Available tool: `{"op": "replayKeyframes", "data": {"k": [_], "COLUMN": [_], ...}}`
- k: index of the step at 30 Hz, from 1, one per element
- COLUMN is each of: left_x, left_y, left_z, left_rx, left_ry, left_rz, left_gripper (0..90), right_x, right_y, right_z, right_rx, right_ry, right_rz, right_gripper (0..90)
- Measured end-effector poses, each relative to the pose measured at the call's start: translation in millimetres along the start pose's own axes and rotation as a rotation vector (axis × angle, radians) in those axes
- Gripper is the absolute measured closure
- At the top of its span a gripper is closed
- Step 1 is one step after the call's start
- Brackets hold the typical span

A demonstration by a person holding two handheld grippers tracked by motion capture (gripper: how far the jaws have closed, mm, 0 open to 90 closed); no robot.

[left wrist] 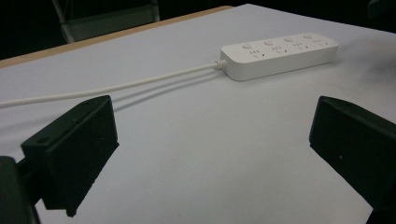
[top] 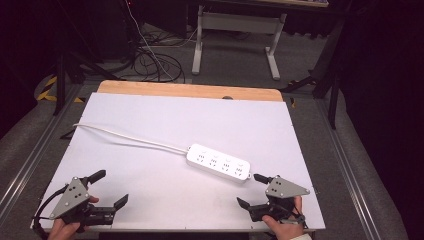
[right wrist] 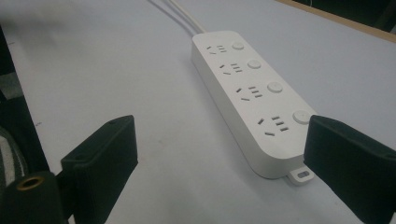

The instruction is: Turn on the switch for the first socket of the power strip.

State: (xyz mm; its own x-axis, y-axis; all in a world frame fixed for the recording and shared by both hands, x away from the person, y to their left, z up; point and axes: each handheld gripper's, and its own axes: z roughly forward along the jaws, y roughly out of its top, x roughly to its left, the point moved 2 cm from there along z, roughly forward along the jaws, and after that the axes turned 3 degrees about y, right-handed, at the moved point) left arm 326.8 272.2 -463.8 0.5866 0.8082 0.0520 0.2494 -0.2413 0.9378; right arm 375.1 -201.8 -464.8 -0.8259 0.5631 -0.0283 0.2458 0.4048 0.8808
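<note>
We see the left hand-held gripper (top: 111,188) at the counter's near left corner, jaws spread wide, holding nothing. The right hand-held gripper (top: 251,190), also spread and unladen, sits near right, just beside a white power strip (top: 219,163) with 4 sockets, whose cord (top: 127,138) trails left across the white counter (top: 165,115).
</note>
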Motion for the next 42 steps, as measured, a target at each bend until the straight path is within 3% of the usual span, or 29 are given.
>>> {"op": "replayKeyframes", "data": {"k": [29, 42], "left_x": [0.4, 1.8], "left_y": [-0.1, -0.4], "left_z": [-0.2, -0.5], "left_rx": [0.008, 0.011], "left_ry": [0.016, 0.02], "left_rz": [0.001, -0.001], "left_gripper": [1.6, 1.6], "right_x": [-0.8, -3.3], "right_y": [6.3, 35.8], "right_z": [-2.8, 8.9], "right_rx": [-0.013, 0.015], "right_ry": [-0.005, 0.03], "right_rz": [-0.018, -0.034], "right_gripper": [10.4, 10.5]}}
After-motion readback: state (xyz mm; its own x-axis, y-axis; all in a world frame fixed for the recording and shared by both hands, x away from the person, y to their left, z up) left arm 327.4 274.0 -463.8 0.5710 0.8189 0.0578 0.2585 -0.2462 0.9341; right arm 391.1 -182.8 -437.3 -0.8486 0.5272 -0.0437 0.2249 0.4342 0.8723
